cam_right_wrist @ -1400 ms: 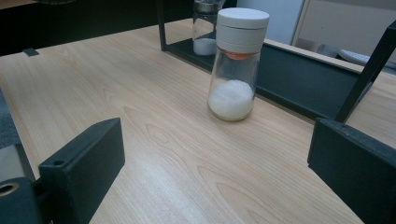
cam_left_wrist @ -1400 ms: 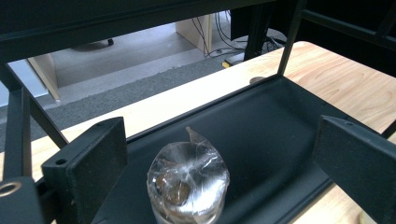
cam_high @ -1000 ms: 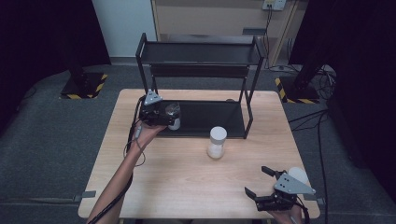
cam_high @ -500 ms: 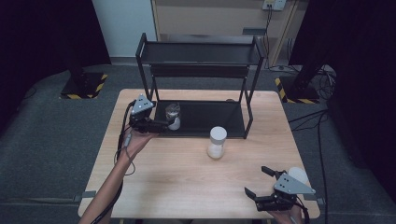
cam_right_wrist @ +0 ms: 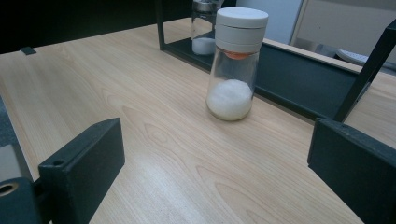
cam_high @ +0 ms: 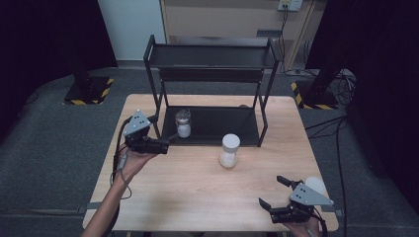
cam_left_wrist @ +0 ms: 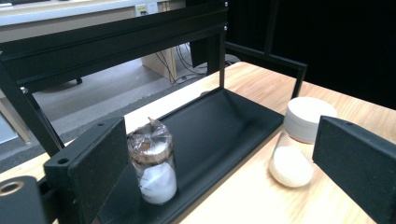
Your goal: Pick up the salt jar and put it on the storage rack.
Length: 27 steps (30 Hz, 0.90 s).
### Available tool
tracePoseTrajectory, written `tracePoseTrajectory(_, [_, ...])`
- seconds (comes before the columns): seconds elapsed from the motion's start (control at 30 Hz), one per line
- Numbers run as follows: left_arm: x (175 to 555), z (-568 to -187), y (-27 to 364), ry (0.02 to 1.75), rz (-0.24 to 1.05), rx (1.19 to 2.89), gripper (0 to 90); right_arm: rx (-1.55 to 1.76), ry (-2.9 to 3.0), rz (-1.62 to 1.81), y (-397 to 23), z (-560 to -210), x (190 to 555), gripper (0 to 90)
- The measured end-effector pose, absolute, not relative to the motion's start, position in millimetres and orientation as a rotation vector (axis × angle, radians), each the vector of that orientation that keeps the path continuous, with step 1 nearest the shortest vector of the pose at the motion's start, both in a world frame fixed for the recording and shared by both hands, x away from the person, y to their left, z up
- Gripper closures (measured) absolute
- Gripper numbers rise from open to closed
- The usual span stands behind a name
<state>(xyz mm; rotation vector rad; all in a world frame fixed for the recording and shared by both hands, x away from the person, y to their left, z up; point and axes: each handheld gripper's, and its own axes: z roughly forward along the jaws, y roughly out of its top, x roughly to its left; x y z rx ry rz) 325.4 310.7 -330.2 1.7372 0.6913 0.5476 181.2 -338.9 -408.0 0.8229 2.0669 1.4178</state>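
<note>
A small glass jar [cam_high: 183, 123] with a crinkled wrap over its lid and white powder inside stands at the left end of the black rack's lower shelf [cam_high: 222, 123]. My left gripper [cam_high: 168, 143] is open just left of and nearer than it, and holds nothing. In the left gripper view the small jar [cam_left_wrist: 153, 168] stands beyond the left jaw of my left gripper [cam_left_wrist: 219, 154]. A taller white-lidded jar [cam_high: 230, 150] stands on the table in front of the rack. My right gripper [cam_high: 272, 191] is open near the front right corner. In the right gripper view my right gripper [cam_right_wrist: 215, 154] faces the white-lidded jar [cam_right_wrist: 236, 65].
The black two-level rack [cam_high: 210, 57] stands at the back of the wooden table [cam_high: 197, 197]; its uprights flank the lower shelf. Bare wood lies between the two grippers. Dark floor and cables surround the table.
My left gripper has drawn back from the small jar, to the left and toward the person. The jar stays on the lower shelf. The right gripper has not moved.
</note>
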Motion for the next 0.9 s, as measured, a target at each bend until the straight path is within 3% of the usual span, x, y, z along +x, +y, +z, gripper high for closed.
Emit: tracePoseTrajectory(0.9, [255.4, -380.0, 350.5, 0.729, 0.564, 1.644, 2.9, 0.822, 2.068, 1.408, -337.2, -407.7, 180.8, 4.0])
